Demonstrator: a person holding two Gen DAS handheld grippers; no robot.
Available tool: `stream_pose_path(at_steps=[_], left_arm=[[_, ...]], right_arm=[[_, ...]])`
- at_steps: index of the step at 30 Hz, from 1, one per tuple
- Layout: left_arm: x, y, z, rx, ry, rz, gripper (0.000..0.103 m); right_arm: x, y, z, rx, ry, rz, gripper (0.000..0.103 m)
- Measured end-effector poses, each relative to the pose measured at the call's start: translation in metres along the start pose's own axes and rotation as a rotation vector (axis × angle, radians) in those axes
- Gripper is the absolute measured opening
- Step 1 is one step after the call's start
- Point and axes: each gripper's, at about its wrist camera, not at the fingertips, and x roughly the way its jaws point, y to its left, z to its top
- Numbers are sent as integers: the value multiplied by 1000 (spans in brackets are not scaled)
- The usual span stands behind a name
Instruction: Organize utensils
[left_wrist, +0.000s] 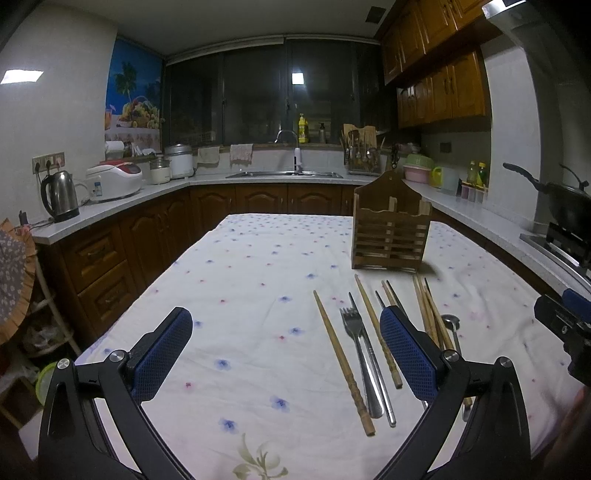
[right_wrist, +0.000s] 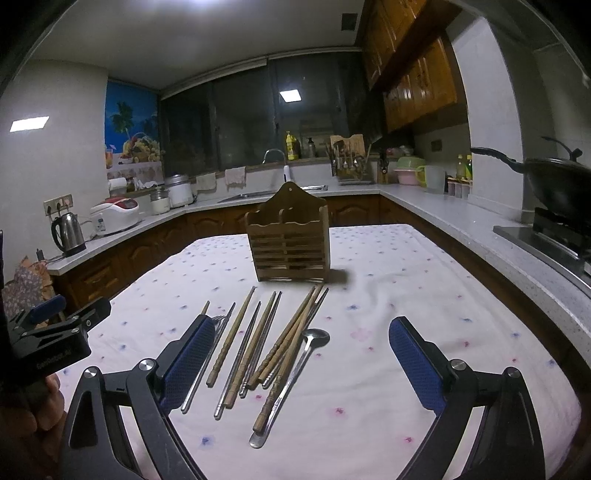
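Observation:
A wooden slatted utensil holder stands upright on the flowered tablecloth; it also shows in the right wrist view. In front of it lie several wooden chopsticks, metal chopsticks, a metal fork and a metal spoon. My left gripper is open and empty above the cloth, with the utensils at its right finger. My right gripper is open and empty, hovering over the pile of chopsticks and the spoon.
Kitchen counters surround the table: a kettle and rice cooker at left, a sink at the back, a wok on the stove at right. The right gripper's body shows at the left view's right edge.

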Motion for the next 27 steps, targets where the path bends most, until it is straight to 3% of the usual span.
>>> stream_pose_path(at_steps=[10,23,25,27], left_arm=[[8,3,3,-20,42,-15,103],[54,9,2,-68,217,-76,102],[62,7,5,-71,238,-98,99],[70,4,8,-72,261,-122,94]], right_arm=[[3,2,0,9,14,7,96],[29,-12,0,61,99,66,96],[36,-15,0,78,124,83,92],[43,-18,1,92,146,88,82]])
